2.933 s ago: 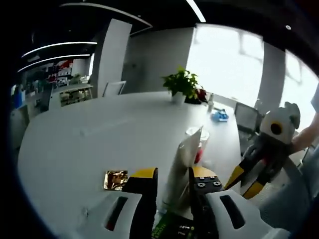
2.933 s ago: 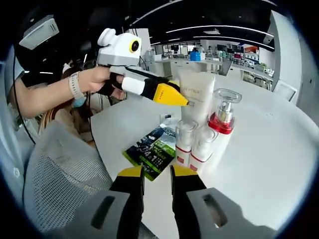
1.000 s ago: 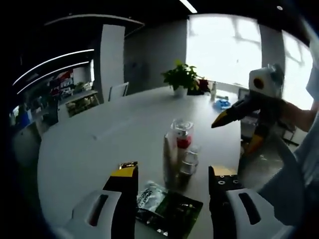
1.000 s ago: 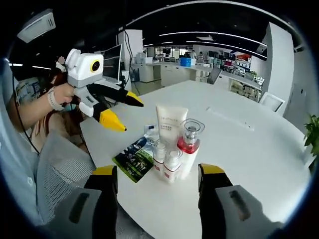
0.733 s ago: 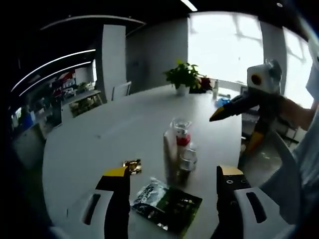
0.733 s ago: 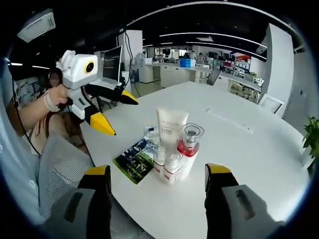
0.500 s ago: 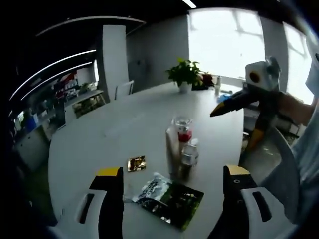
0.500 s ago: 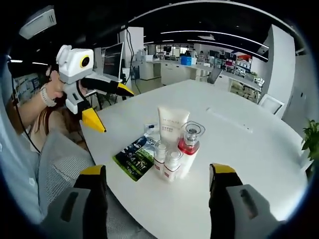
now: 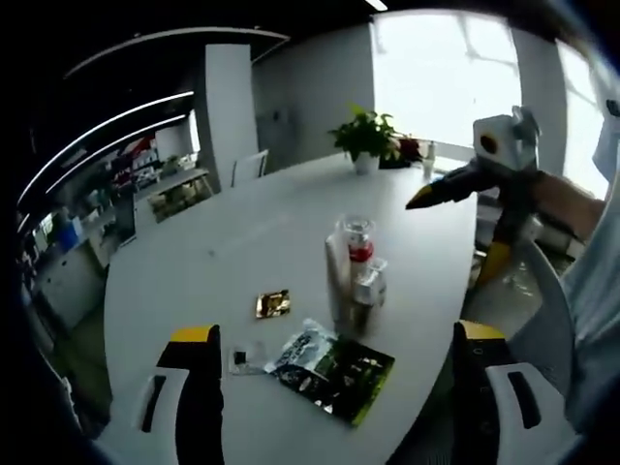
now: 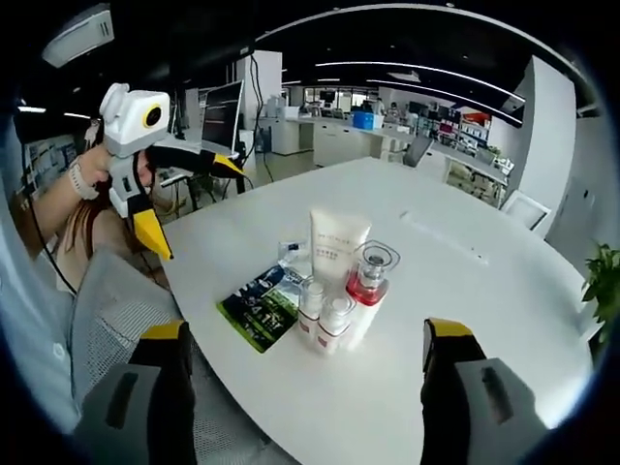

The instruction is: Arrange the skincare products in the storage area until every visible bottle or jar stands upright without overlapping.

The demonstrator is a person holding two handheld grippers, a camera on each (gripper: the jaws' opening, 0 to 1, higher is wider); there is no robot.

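Left gripper [image 9: 334,339]: jaws spread wide, nothing between them, held above the white counter [image 9: 194,262]. Right gripper [image 10: 305,334]: jaws likewise spread wide and empty. In the right gripper view, the products stand upright in one tight cluster near the counter's edge: a white tube [image 10: 336,244] at the back, a clear pump bottle with a red band [image 10: 366,276] just beside it, and two small white bottles with clear caps [image 10: 323,315] in front, close together. A dark green sachet [image 10: 262,305] lies flat on the counter beside the cluster. In the left gripper view, a small gold packet [image 9: 272,304] lies apart from the cluster, and a small white item [image 9: 244,358] lies near the sachet. A potted plant [image 9: 366,139] stands at the counter's far side. A mesh chair back [image 10: 116,310] stands at the counter's edge.
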